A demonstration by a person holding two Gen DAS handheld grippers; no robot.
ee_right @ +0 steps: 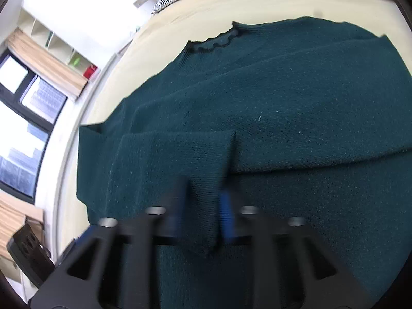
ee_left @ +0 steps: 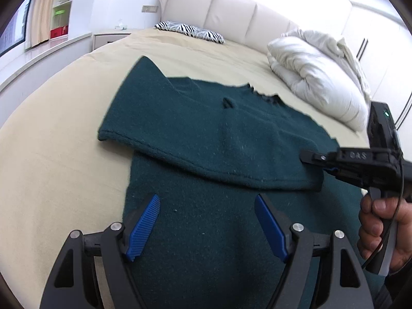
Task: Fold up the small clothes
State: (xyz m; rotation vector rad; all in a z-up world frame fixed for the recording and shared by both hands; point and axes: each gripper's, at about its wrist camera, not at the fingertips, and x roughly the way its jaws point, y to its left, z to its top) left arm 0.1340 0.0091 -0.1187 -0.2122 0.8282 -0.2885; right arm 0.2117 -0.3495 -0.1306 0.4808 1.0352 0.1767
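Across the centre of both frames, the dark green sweater [ee_left: 206, 134] lay spread on the beige bed [ee_left: 51, 154]. Your left gripper [ee_left: 206, 229] stood wide apart above its lower part, holding nothing; your right gripper [ee_right: 203, 211] pinched a sleeve cuff [ee_right: 203, 206].

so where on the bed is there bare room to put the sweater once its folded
Bare sheet lies left of the green sweater, and between its neckline and the zebra pillow. The right side is crowded: the white duvet and the right claw.
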